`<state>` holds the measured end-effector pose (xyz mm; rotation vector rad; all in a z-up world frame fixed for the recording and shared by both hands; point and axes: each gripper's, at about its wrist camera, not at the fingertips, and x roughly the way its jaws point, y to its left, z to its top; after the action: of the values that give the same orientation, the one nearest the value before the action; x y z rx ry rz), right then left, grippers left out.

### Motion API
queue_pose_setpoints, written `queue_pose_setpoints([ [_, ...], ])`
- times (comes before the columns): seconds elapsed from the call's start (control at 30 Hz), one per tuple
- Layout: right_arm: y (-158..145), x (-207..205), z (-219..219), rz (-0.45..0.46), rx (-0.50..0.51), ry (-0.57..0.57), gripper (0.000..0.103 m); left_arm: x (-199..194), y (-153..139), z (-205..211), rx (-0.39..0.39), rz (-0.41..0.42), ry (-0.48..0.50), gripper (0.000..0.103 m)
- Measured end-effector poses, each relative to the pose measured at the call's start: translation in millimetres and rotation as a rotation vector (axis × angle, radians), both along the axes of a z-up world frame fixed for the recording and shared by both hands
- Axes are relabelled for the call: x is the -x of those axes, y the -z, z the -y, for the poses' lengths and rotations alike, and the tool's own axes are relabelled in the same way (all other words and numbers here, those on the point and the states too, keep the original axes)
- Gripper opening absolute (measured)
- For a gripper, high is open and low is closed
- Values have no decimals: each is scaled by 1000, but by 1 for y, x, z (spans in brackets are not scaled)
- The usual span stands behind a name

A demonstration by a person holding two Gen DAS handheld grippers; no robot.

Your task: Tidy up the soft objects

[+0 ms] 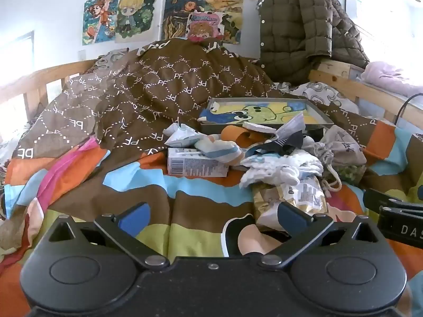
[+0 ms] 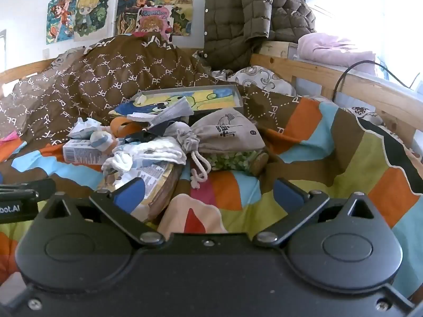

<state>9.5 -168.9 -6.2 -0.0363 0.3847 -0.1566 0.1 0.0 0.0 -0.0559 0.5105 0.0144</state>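
Observation:
A heap of small things lies on the patchwork bedspread (image 1: 185,211). In it are white socks (image 1: 280,170) (image 2: 148,154), a blue-and-white sock (image 1: 222,150) (image 2: 101,138), a grey drawstring pouch (image 1: 338,145) (image 2: 227,134), a dark cloth (image 1: 288,141) and an orange strip (image 1: 235,132). My left gripper (image 1: 211,218) stands open just short of the heap, nothing between its blue-padded fingers. My right gripper (image 2: 208,192) is open too, above the bedspread in front of the pouch and its cord (image 2: 198,169). Each gripper's edge shows in the other's view.
A white carton (image 1: 195,163) (image 2: 84,154), a gold foil packet (image 1: 298,195) (image 2: 156,177) and a flat tin with a cartoon picture (image 1: 267,113) (image 2: 195,100) lie in the heap. A brown PF-patterned duvet (image 1: 158,84) is bunched behind. A quilted jacket (image 1: 298,26) hangs on the wooden bed rail (image 2: 343,79).

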Motion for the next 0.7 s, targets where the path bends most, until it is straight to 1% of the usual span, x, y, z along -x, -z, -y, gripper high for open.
queue_pose_setpoints([
  [0.7,-1,-1,-1,-2,7,1,103,0,0,0,3,-2,0,102],
])
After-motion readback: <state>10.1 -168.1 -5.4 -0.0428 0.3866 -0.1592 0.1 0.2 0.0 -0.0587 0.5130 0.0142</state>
